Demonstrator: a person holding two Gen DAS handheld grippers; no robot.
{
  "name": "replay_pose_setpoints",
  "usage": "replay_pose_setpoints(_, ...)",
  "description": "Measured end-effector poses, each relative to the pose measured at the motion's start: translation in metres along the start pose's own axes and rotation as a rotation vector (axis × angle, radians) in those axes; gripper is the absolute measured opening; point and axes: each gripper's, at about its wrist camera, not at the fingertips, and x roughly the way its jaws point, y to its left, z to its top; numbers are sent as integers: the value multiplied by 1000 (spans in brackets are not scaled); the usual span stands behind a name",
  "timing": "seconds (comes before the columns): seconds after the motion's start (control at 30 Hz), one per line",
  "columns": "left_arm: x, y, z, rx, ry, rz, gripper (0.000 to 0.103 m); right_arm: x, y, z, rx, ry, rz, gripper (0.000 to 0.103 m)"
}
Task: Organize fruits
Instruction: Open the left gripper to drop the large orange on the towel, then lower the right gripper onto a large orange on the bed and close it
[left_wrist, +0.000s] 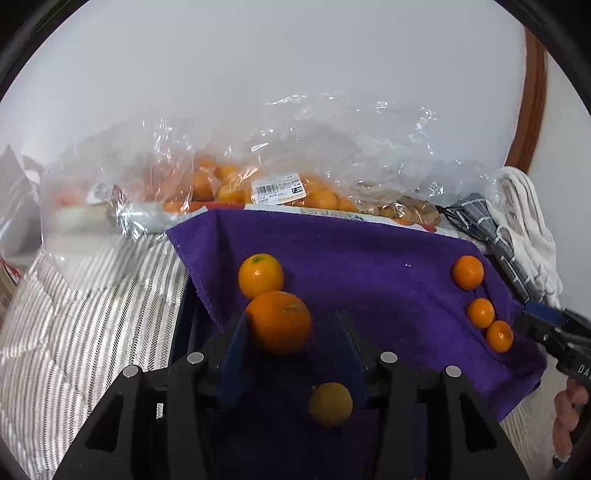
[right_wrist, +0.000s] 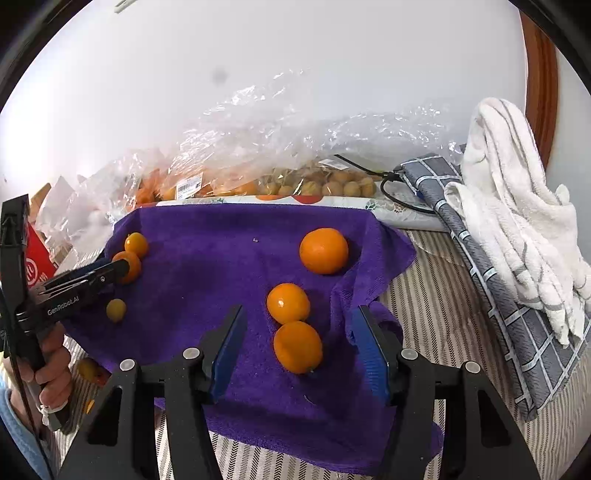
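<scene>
Right gripper (right_wrist: 299, 343) first: its blue pads (right_wrist: 229, 350) stand apart and nothing is pressed between them; a small orange fruit (right_wrist: 297, 347) lies on the purple towel (right_wrist: 207, 266) in the gap, clear of both pads. Just beyond it sits a second orange fruit (right_wrist: 288, 302), touching the first, and farther back a bigger orange (right_wrist: 324, 250) rests alone near the towel's right fold.

Over to the left gripper (left_wrist: 291, 332): jaws parted, with a large orange (left_wrist: 279, 322) between them, its side against the left pad (left_wrist: 236, 354), the right pad standing off it. So no squeeze there. Another orange (left_wrist: 260, 275) touches it from behind, and a dull yellowish fruit (left_wrist: 330, 404) lies in shadow under the gripper body.

Beyond the towel, a clear plastic bag (right_wrist: 258, 147) holds more oranges, a white towel (right_wrist: 509, 206) is heaped on a grey checked cloth (right_wrist: 517, 332), and everything rests on a striped cover (left_wrist: 92, 295).
</scene>
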Motion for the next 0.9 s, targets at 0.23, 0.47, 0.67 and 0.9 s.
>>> replay_pose_setpoints(0.23,-22,-1,3,8,-46,3,47,-12,10,1,-15,-41,-13,59)
replay_pose_setpoints(0.47,-70,13,7,-43,-68,46,47,-35,44,6,-42,-40,84,59)
replay_pose_setpoints(0.67,-100,40,-38,-37,-5,98,47,-41,82,-23,-100,37,119,30)
replay_pose_setpoints(0.9,-120,52,-81,-32,39,100,47,-32,115,-55,-117,143,163,40)
